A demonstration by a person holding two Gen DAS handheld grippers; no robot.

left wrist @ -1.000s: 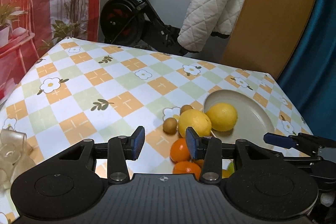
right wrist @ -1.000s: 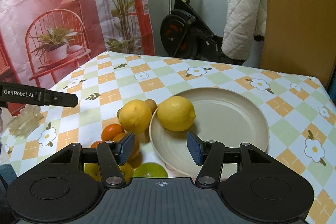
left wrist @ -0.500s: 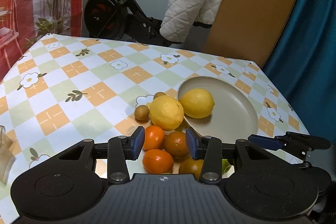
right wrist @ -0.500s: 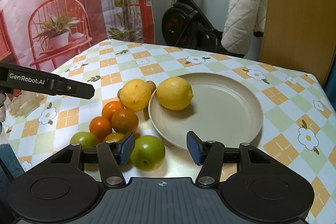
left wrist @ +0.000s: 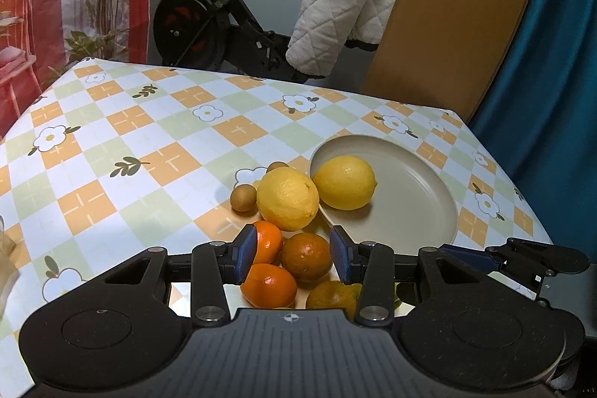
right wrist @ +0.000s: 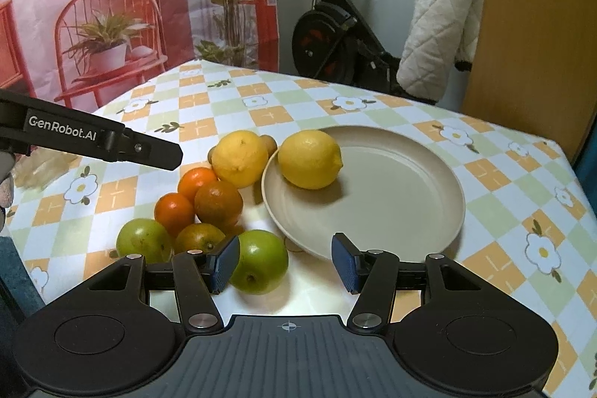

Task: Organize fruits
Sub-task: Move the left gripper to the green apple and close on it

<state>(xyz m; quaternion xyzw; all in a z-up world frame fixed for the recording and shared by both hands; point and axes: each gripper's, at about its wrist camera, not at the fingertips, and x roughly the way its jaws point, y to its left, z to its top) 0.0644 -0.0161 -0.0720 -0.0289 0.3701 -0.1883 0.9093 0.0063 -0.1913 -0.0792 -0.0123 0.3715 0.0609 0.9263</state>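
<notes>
Hovering over a fruit pile beside a beige plate (right wrist: 429, 211), both grippers hold nothing.
One lemon (right wrist: 309, 159) lies in the plate; a second lemon (right wrist: 238, 157), oranges (left wrist: 306, 256) and green apples (right wrist: 259, 262) sit on the checked tablecloth (left wrist: 149, 144). Left gripper (left wrist: 294, 254) and right gripper (right wrist: 285, 263) stand parted, unclenched.

Left wrist view: the gripper body covers the near edge of the bench (left wrist: 156, 137), so the fourth orange (left wrist: 330, 295) only half shows and a green apple (left wrist: 397, 301) is just a sliver behind the right finger. One brown fruit (left wrist: 277, 167) peeks from behind the lemon (left wrist: 287, 198); can't tell what it is. Some clear thing (left wrist: 5, 241) is cut off at the left edge. Right wrist view: the exercise bike (right wrist: 335, 36) is partly behind the quilted cloth (right wrist: 436, 32).
</notes>
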